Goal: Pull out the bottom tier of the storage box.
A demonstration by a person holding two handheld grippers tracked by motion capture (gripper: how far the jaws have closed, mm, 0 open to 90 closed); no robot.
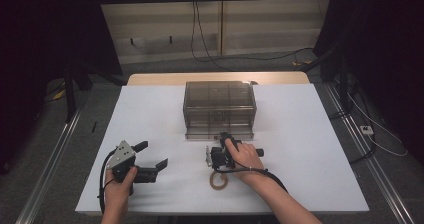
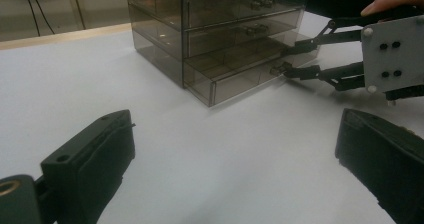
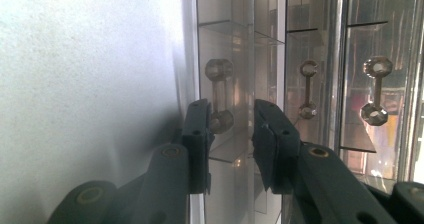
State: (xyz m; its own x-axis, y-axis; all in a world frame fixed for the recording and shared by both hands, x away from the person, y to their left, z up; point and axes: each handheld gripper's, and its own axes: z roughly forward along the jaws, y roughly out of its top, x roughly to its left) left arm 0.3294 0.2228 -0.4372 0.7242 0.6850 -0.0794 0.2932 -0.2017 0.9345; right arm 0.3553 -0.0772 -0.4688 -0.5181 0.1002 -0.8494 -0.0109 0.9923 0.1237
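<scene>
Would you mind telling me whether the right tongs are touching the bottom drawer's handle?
Apart. In the right gripper view, the right tongs straddle the bottom drawer's handle, with drawer front visible between each jaw and the handle.

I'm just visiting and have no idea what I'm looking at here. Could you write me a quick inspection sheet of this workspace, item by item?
Surface: white table top, with a bare wooden strip along the far edge.
Job's things: smoky clear drawer cabinet; its bottom drawer is pulled partly out.
Clutter: a small tan ring near the person's right hand.
Grippers: left tool open, holding nothing, hovering left of the cabinet. Right tool has its jaws on either side of the bottom drawer's handle; whether they grip it cannot be told.
Cables: a black cable trails from the left tool; more run across the floor behind.
Surroundings: dark curtains on both sides, grey floor, pale wall panels.
</scene>
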